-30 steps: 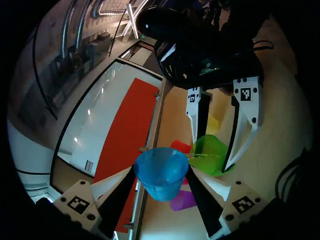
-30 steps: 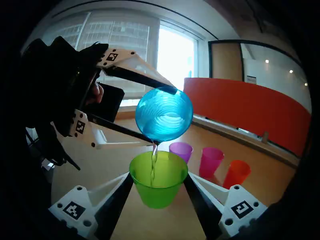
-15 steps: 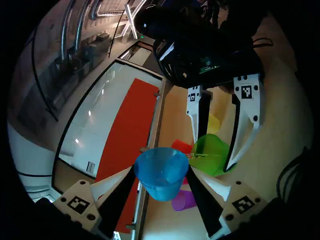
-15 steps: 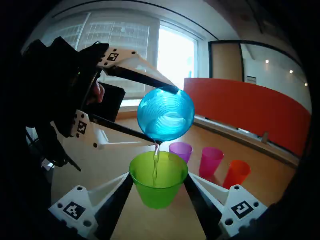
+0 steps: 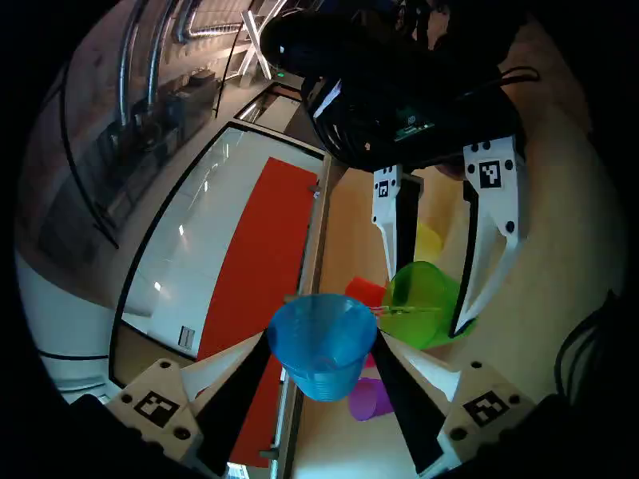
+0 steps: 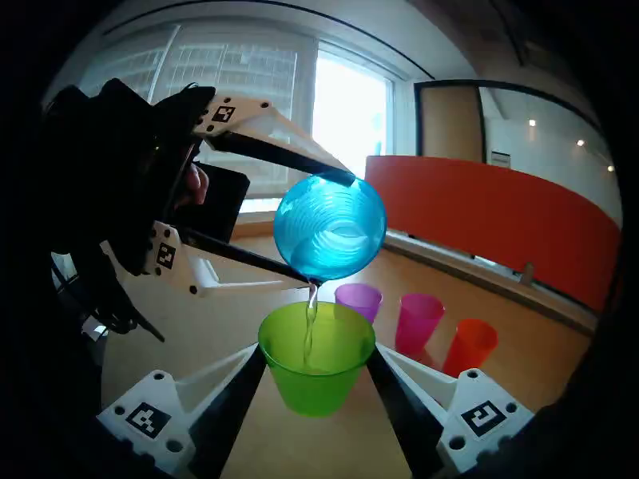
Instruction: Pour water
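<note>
**Pour in progress: blue cup into green cup**

Your left gripper (image 5: 322, 345) is clamped on the blue cup (image 6: 330, 226). The cup is tipped far over, with its mouth turned down toward the green cup (image 6: 316, 371). Your right gripper (image 6: 315, 355) pinches the green cup upright between both fingers. A thin water stream (image 6: 310, 315) leaves the blue cup's lowest lip and falls inside the green rim. I cannot tell the fill level, or whether the green cup rests on the table (image 6: 319, 451).

Risks from here:
- In the left gripper view the blue lip sits close over the edge of the green rim, so the margin looks small. A sideways drift of either hand would put the stream on the table.
- More tilt would likely throw the stream farther. Less tilt may let water cling and dribble down the blue wall.
- The green cup gets heavier as it fills. Its smooth, tapered wall could slide through the fingers if you ease off.
- A harder squeeze may buckle the thin plastic and slop water out.
- Overfilling is possible because the level is unreadable.

Materials: both cups are translucent, glossy plastic, round and tapered. The blue one shows fine concentric ridges. The table is smooth pale wood. The purple cup (image 6: 357, 302), pink cup (image 6: 418, 321) and orange cup (image 6: 470, 345) stand in a row to the far right, clear of the pour.
</note>
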Demonstrator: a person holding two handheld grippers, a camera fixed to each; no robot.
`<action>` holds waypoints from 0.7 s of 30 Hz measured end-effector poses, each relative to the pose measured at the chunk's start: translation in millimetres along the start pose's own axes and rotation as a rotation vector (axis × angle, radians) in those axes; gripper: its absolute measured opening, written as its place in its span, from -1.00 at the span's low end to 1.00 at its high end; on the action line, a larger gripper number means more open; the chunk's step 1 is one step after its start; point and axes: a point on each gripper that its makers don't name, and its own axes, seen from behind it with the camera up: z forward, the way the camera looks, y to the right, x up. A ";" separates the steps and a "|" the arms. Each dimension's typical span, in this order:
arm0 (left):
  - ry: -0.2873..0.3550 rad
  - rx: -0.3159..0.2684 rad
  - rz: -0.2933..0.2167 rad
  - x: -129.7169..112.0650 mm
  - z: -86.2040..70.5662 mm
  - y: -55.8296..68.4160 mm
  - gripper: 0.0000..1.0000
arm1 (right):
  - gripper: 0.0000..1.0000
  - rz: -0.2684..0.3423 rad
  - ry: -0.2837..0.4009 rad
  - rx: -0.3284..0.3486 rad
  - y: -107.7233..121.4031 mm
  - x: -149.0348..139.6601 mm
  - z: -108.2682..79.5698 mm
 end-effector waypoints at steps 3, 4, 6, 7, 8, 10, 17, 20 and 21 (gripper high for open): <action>-0.001 0.001 0.004 -0.4 0.1 -0.6 0.75 | 0.81 0.001 0.000 0.000 0.1 0.2 0.2; -0.001 0.001 0.007 -0.4 0.1 -1.2 0.75 | 0.81 0.000 0.001 0.000 0.1 0.2 0.3; -0.001 0.003 0.013 -0.5 0.1 -2.5 0.75 | 0.81 0.000 0.001 0.000 0.2 0.4 0.6; 0.000 0.005 0.017 -0.2 0.3 -3.1 0.75 | 0.82 0.000 0.001 0.000 0.1 0.4 0.7; 0.000 0.007 0.021 0.1 0.6 -3.9 0.75 | 0.82 0.000 0.001 0.001 0.0 0.5 0.9; 0.001 0.009 0.028 0.2 1.2 -4.6 0.75 | 0.81 -0.001 0.002 0.000 -0.2 0.6 0.9; 0.004 0.015 0.039 1.5 2.1 -4.0 0.75 | 0.81 -0.001 0.003 0.000 -0.3 1.5 0.5; 0.006 0.018 0.043 3.1 2.3 -2.6 0.76 | 0.81 -0.003 0.005 0.000 -0.3 2.0 0.4; 0.007 0.019 0.044 3.5 2.3 -2.2 0.76 | 0.81 -0.004 0.005 0.000 -0.3 2.2 0.4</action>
